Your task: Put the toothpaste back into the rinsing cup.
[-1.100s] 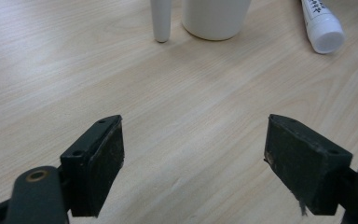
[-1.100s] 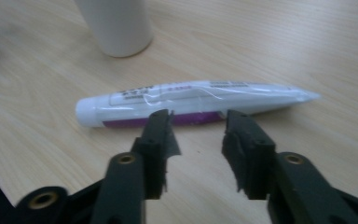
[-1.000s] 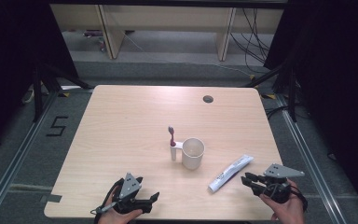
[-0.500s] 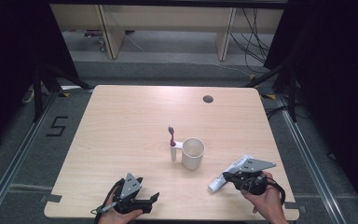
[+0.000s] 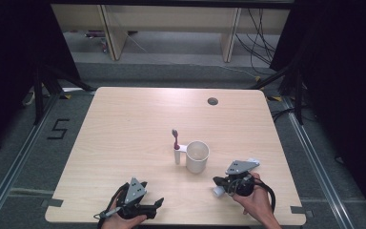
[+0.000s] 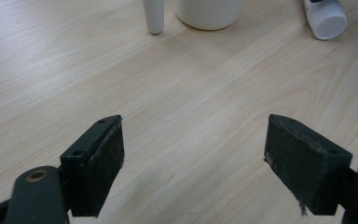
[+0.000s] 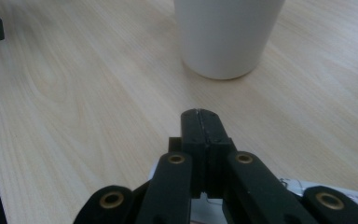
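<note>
A white cup stands mid-table, and just left of it a toothbrush with a pink neck stands upright on a white base. A white toothpaste tube lies right of the cup, mostly covered by my right gripper, so its capped end shows. In the right gripper view the right gripper is shut with nothing between its jaws; it hovers over the tube and faces the cup. My left gripper rests near the front edge, and the left gripper is wide open over bare wood.
The wooden table has a dark cable hole at the back right. In the left gripper view the cup base, toothbrush base and tube cap lie ahead. Black curtains and metal rails flank the table.
My right gripper has moved left from the table's right edge and now sits over the toothpaste tube. The left gripper has stayed put.
</note>
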